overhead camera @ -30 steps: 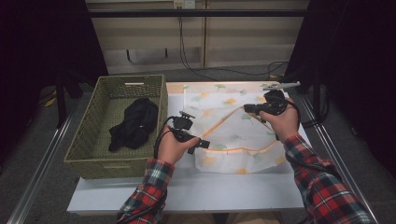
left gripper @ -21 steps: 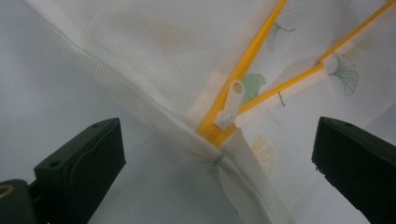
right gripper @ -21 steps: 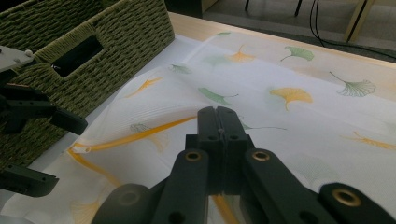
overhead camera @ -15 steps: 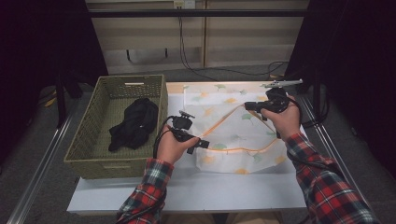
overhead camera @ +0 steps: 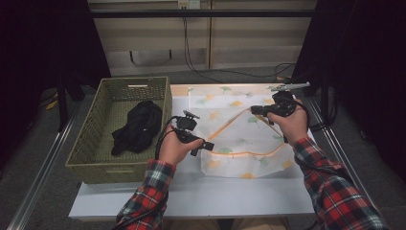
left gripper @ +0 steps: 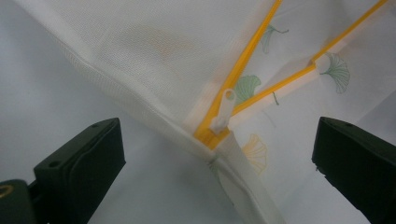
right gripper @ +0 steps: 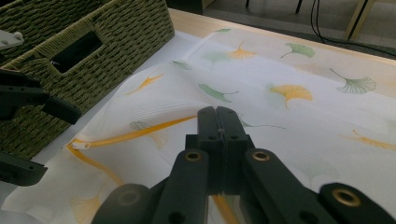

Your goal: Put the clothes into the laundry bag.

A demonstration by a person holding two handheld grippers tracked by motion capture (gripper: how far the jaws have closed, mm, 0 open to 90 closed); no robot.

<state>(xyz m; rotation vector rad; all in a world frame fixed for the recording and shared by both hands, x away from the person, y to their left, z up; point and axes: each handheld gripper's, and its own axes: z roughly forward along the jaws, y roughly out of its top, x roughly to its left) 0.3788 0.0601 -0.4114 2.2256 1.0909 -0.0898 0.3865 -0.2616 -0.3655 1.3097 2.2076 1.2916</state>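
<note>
A white mesh laundry bag [overhead camera: 239, 132] printed with ginkgo leaves is lying on the white table [overhead camera: 191, 196], to the right of the woven basket [overhead camera: 91, 153], with its orange zipper [overhead camera: 244, 154] running open along the flap.

The right gripper [overhead camera: 253, 110] is holding its jaws pressed together on the upper edge of the bag's opening, and the mesh is rising toward them above the rest of the bag. The left gripper [overhead camera: 208, 145] is hovering at the bag's near left corner with its jaws standing wide apart; the zipper's white pull tab [left gripper: 223, 114] is lying between them, touching neither pad.

The left gripper view is showing what the high view is too small to give: the two orange zipper tracks [left gripper: 280, 81] meeting at the slider, with the tab tilted up. The right gripper view [right gripper: 218, 126] is showing the clamped jaws with orange zipper tape beneath them, and the basket's handle slot [right gripper: 77, 51] on the left. The high view is showing a black garment [overhead camera: 136, 127] lying inside the basket.
</note>
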